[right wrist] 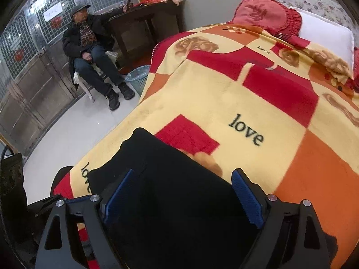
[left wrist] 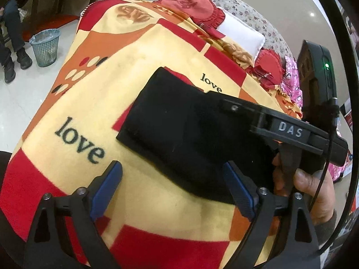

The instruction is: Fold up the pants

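**Folded black pants on a patterned blanket, seen from 2 wrist cameras**

The black pants (left wrist: 179,130) lie folded into a compact, roughly rectangular bundle on a yellow, red and orange blanket (left wrist: 89,103) printed with the word "love". The fabric is matte and dark; 1 edge looks scalloped in the right wrist view (right wrist: 170,201). The left gripper (left wrist: 172,172) is spread wide, its blue-padded fingers (left wrist: 107,190) empty, 1 beside the bundle and 1 at its near edge. The right gripper (right wrist: 181,179) is likewise released, its fingers hovering over the pants and holding nothing. A red ruffled pillow (left wrist: 193,6) and a white pillow (left wrist: 242,35) lie at the bed's far end. A blue wastebasket (left wrist: 44,47) stands on the floor.
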Tool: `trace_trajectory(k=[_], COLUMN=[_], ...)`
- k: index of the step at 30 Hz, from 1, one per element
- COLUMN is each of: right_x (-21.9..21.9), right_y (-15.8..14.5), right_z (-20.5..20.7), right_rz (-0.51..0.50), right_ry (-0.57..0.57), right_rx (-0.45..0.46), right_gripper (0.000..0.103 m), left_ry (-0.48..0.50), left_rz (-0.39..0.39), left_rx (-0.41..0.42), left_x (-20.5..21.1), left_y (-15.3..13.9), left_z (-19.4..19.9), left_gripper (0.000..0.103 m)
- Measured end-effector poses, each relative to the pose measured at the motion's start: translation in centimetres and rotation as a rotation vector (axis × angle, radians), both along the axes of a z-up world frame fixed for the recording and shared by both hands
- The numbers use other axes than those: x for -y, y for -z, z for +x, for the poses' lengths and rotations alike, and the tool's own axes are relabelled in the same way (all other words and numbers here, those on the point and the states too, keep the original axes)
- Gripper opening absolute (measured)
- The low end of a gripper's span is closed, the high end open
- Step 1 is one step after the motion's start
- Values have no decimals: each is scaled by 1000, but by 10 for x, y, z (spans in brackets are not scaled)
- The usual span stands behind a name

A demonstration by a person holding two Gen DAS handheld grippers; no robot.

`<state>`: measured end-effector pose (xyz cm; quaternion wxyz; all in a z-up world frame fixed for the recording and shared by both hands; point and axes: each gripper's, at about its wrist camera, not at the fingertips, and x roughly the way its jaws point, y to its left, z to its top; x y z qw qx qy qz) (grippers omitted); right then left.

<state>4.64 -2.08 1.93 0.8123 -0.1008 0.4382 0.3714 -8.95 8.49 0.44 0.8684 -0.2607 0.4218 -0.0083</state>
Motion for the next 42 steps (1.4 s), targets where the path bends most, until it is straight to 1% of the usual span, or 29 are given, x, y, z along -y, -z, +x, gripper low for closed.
trace_trajectory(k=[2,4,10,12,13,15,17,18,19,20,21,22,23,24,26,28,30,32,33,35,38,39,40,41,42], right_x=[-6,-13,-34,-38,-39,-38,-36,-35,-34,-33,-32,-29,-26,-23,-17,-10,1,15,28,51,90,107,129,147,164], right_y=[2,5,20,25,26,27,28,28,27,26,24,21,18,15,8,0,-13,-26,-37,-53,-70,-75,-78,-79,-80], right_z=[3,7,15,16,16,17,18,18,18,18,18,16,16,16,15,13,10,6,3,-3,-14,-19,-26,-31,-34], right_rz=[-4,-7,-20,-9,6,27,38,47,58,69,78,94,111,128,161,192,233,270,303,336,363,372,381,393,403], right_ry=[-10,-25,-65,-75,-77,-71,-62,-61,-62,-64,-61,-61,-60,-56,-51,-42,-28,-11,5,33,95,125,165,195,228], right_rx=[-8,-18,-59,-73,-71,-77,-79,-84,-90,-92,-86,-78,-79,-82,-80,-73,-56,-37,-22,12,54,66,78,83,83], right_gripper=[90,90,90,91,89,81,65,61,53,46,43,37,33,32,29,27,25,23,23,22,22,21,17,16,16], left_ry=[-4,-8,-9,-12,-13,-12,-11,-7,2,12,17,18,27,34,42,56,86,136,165,226,339,380,413,458,478], left_rz=[-19,-34,-29,-36,-40,-54,-74,-92,-120,-149,-153,-142,-132,-127,-136,-137,-121,-97,-89,-75,-71,-70,-71,-77,-82], left_rx=[11,17,29,35,38,45,56,63,67,55,43,43,44,42,55,88,137,202,234,283,335,345,345,335,327], left_x=[0,1,2,1,0,-2,-3,-3,-5,-6,-6,-6,-7,-8,-8,-6,0,12,19,34,64,77,86,101,108], left_y=[0,1,1,1,1,1,1,2,2,5,6,6,5,4,0,-9,-24,-44,-54,-69,-84,-87,-87,-84,-82], left_z=[1,3,7,8,9,10,10,11,12,15,17,18,19,20,20,17,13,10,9,7,6,7,8,11,13], left_gripper=[101,103,103,103,103,103,103,99,82,63,56,47,33,29,25,23,22,21,22,21,21,21,21,21,21])
